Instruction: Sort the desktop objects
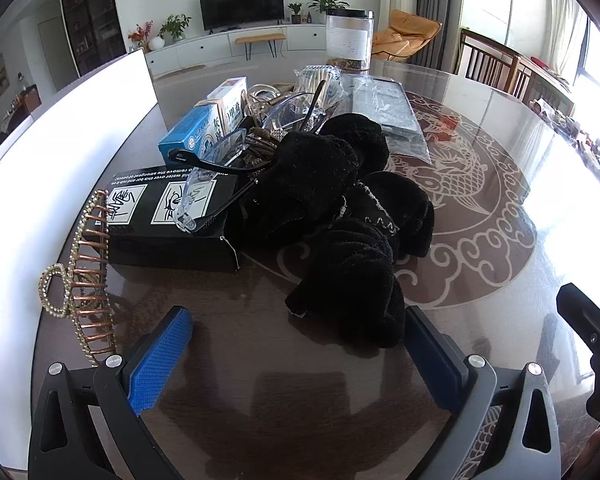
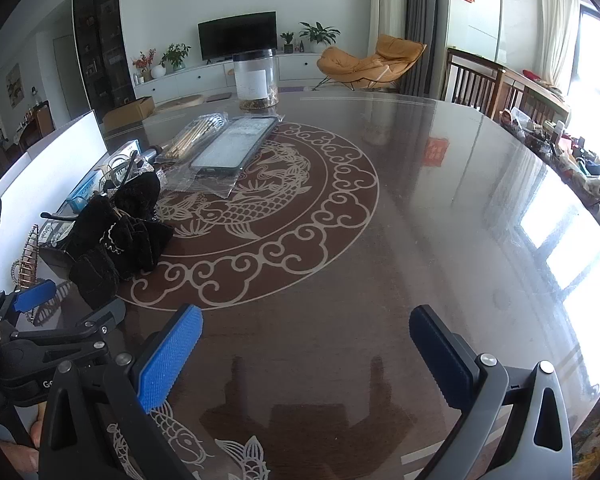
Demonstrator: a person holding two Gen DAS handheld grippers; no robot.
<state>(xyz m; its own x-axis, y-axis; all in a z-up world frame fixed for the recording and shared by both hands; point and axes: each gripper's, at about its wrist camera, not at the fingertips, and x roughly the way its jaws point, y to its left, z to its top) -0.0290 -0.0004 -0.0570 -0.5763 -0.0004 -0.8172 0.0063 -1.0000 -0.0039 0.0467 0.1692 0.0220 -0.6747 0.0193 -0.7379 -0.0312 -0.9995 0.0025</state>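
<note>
A pile of objects lies on the round table. A black velvet hair bow (image 1: 340,216) lies nearest my left gripper (image 1: 300,328), which is open and empty just in front of it. Behind the bow are a black box (image 1: 168,216), clear glasses (image 1: 204,192), a blue medicine box (image 1: 204,128) and a phone case in plastic (image 1: 392,108). A copper hair comb (image 1: 88,276) lies at the left. My right gripper (image 2: 304,332) is open and empty over bare table, right of the bow (image 2: 116,232).
A clear jar (image 1: 348,40) stands at the table's far edge. A white board (image 1: 52,168) lies along the left. The table (image 2: 440,200) has a fish pattern under glass. Chairs (image 2: 476,84) stand at the far right. My left gripper shows at the left in the right wrist view (image 2: 60,304).
</note>
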